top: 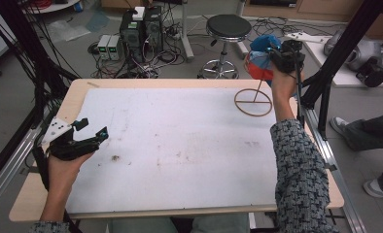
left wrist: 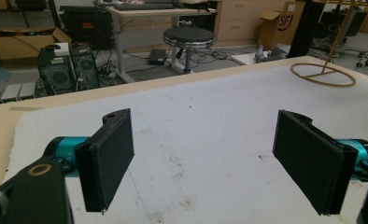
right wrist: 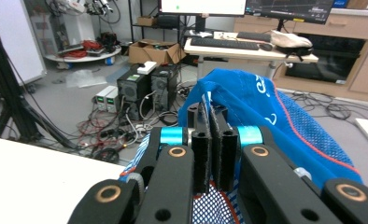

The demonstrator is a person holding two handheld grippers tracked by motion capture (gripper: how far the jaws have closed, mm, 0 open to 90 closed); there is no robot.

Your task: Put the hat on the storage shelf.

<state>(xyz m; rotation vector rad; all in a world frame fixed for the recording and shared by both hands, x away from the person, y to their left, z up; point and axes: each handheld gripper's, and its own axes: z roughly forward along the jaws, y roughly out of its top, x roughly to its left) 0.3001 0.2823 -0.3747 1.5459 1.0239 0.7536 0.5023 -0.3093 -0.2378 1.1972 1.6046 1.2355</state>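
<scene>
A blue and red mesh cloth item [top: 259, 57], perhaps a cap or bag, hangs in the air above the table's far right corner. My right gripper [top: 278, 53] is shut on it; in the right gripper view the jaws [right wrist: 212, 126] pinch a fold of the blue fabric [right wrist: 280, 121]. Just below stands a thin golden stand with a ring base [top: 253, 102] on the white mat, its rod rising toward the cloth. My left gripper [top: 95, 127] hovers open over the mat's left edge with nothing between its pads [left wrist: 108, 158]. The ring base [left wrist: 322, 74] lies far ahead of it.
The white mat [top: 180, 150] covers most of the wooden table and has a few small stains. Behind the table stand a black stool [top: 227, 26], computer towers [top: 141, 26] and loose cables. Another person's legs and shoes [top: 364, 128] are at the right.
</scene>
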